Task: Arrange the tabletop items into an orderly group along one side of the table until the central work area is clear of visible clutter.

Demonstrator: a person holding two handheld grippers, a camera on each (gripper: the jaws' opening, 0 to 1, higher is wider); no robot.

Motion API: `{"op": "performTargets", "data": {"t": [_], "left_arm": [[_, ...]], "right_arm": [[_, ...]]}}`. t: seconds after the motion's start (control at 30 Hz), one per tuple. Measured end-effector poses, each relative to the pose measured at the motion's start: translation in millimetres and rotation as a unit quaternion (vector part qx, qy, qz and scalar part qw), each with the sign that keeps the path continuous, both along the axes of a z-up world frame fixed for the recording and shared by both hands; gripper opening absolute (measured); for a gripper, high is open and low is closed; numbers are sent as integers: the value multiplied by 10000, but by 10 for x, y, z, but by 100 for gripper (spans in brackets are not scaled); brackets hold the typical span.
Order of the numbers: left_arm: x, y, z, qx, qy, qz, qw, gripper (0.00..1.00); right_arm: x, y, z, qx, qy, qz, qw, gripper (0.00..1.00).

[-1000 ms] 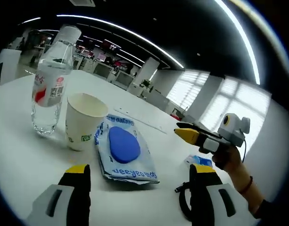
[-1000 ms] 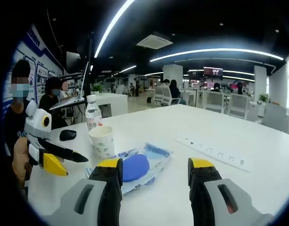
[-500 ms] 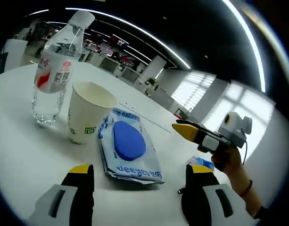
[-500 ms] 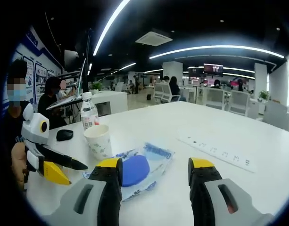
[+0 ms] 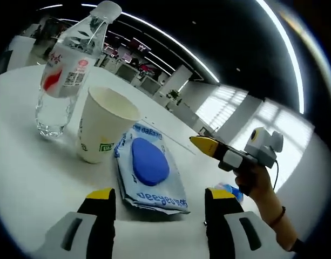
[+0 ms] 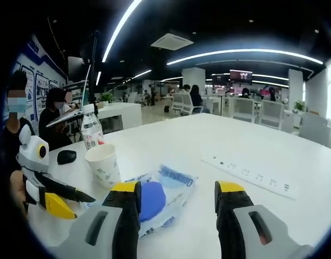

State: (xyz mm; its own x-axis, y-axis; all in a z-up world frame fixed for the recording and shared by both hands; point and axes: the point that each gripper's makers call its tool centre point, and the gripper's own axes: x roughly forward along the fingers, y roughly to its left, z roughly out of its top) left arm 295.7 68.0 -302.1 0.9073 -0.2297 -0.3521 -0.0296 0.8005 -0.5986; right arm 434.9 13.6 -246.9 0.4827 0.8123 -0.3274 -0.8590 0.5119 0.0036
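A clear water bottle (image 5: 61, 73) with a red-and-white label stands at the left of the white table (image 5: 25, 178). A white paper cup (image 5: 103, 127) stands beside it. A flat wet-wipes pack (image 5: 150, 167) with a blue oval lid lies just past my open left gripper (image 5: 161, 195). My right gripper (image 5: 202, 144) comes in from the right, held in a hand above the table. In the right gripper view my right gripper (image 6: 177, 190) is open over the near end of the wipes pack (image 6: 164, 190). The cup (image 6: 103, 164) and bottle (image 6: 90, 132) stand behind it, and the left gripper (image 6: 73, 204) is at the left.
A small blue packet (image 5: 230, 190) lies under the hand on the right. A long white power strip (image 6: 251, 175) lies across the table to the right. A black mouse (image 6: 66, 156) sits near the far left edge. People sit at a desk beyond.
Both cameras have shifted slightly, and the left one has drawn closer to the cup and wipes pack. In the left gripper view the right gripper has come further in. The table items have not moved.
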Motion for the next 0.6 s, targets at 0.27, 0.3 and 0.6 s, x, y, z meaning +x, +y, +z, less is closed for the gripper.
{"op": "performTargets", "data": {"t": [0.27, 0.3, 0.6], "left_arm": [[21, 48, -11, -57, -27, 44, 10000, 61], [23, 56, -20, -35, -15, 45, 10000, 59], [27, 110, -66, 108, 29, 109, 9999, 49]], "right_arm": [[30, 71, -80, -4, 85, 48, 10000, 53], [41, 77, -85, 4, 81, 34, 10000, 52], [173, 133, -230, 102, 348, -227, 9991, 49]]}}
